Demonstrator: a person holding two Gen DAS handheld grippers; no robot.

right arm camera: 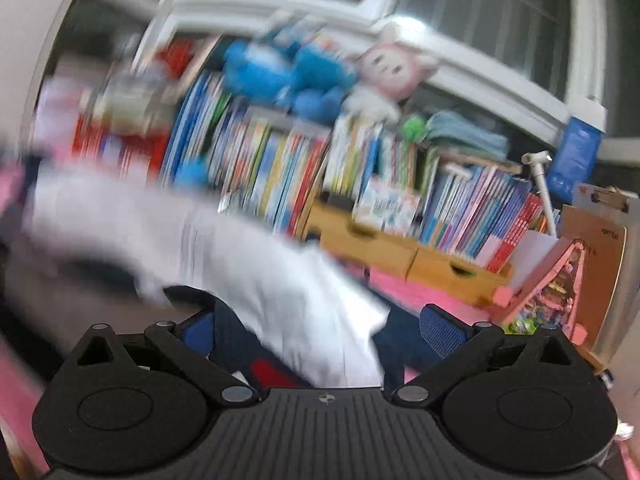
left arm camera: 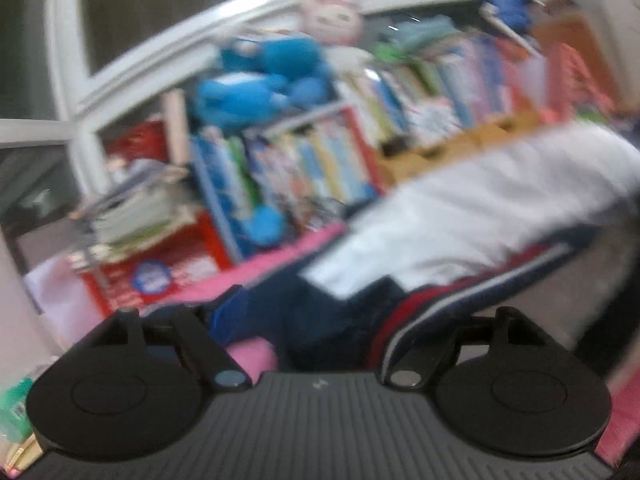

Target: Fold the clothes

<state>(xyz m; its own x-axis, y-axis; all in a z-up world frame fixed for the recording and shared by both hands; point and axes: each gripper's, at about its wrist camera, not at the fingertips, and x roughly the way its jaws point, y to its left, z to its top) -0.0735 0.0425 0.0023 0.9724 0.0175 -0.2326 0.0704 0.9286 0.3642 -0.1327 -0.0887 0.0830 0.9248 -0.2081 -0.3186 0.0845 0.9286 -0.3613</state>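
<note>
the garment (left arm camera: 460, 216), white with navy parts and a red and white stripe, is stretched in the air between the two grippers, above a pink surface (left arm camera: 288, 248) and in front of a row of books (right arm camera: 280, 168). both views are blurred.

in the left wrist view the left gripper (left arm camera: 316, 320) has navy cloth and the striped edge bunched between its fingers; the jaws stand wide apart, but the fingertips are hidden by the fabric, so i cannot tell whether the pads press on it. the white body of the garment runs from there up and to the right.

in the right wrist view the right gripper (right arm camera: 316, 328) shows blue pads (right arm camera: 440, 326) set well apart, with white and navy cloth lying between them and spilling over the gripper's body. whether the pads pinch the cloth i cannot tell; the right pad shows clear of the white cloth, with navy fabric just beside it. the white cloth sweeps away to the upper left.

behind, blue plush toys (right arm camera: 280, 76) and a pink and white plush (right arm camera: 390, 70) sit on top of the books, under a white window frame (right arm camera: 480, 68). wooden drawers (right arm camera: 400, 248) stand below the books at the right, touching the pink surface
</note>
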